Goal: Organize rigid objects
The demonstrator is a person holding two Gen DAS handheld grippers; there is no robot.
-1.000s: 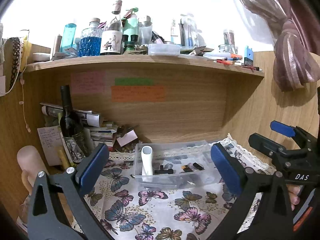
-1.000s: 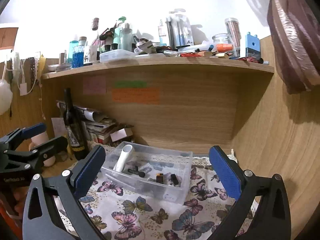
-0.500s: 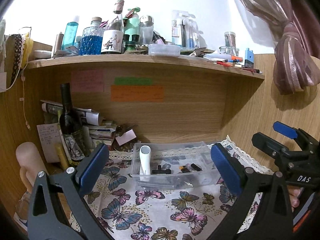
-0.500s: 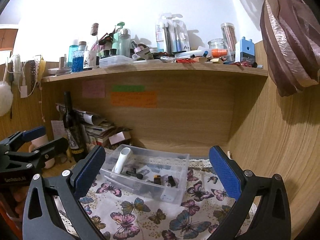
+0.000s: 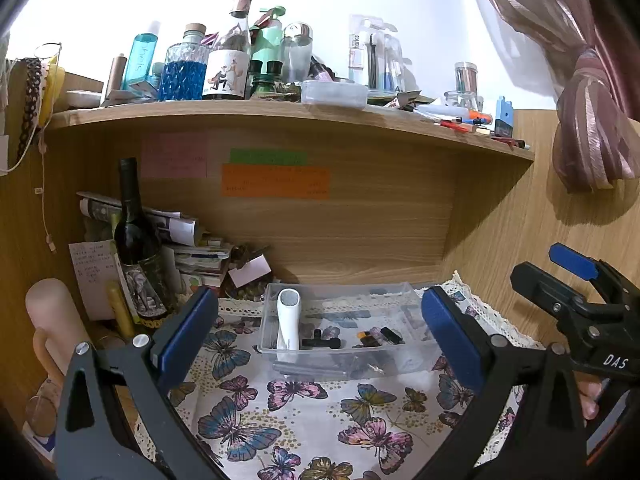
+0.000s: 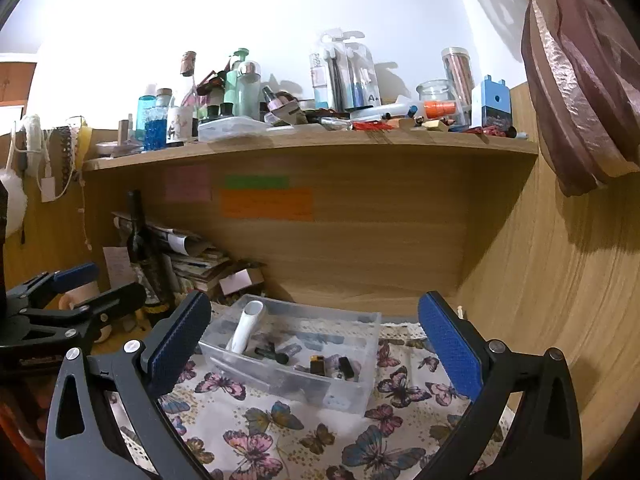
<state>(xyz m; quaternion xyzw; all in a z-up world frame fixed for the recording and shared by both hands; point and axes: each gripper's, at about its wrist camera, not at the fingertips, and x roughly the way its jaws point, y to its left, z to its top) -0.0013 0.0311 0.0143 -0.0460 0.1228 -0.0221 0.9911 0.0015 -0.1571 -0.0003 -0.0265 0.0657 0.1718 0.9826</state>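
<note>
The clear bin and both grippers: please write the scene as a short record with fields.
bin: clear plastic bin, on the butterfly cloth, under the shelf
bin contents: white tube leaning on the left wall, small dark pieces
left gripper: open, empty, facing the bin
right gripper: open, empty, facing the bin
left of bin: dark bottle, upright

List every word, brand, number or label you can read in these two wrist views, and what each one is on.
"DAS": white letters on the right gripper body, left wrist view.
"harks": sideways on the blister pack on the shelf; possibly cut off.
"A+": on the blister pack, right wrist view.
"slo..": partly legible, vertical, on the turquoise bottle.
Too blurred: pink note, green note, orange note, handwritten sheet, wine bottle label.
</note>
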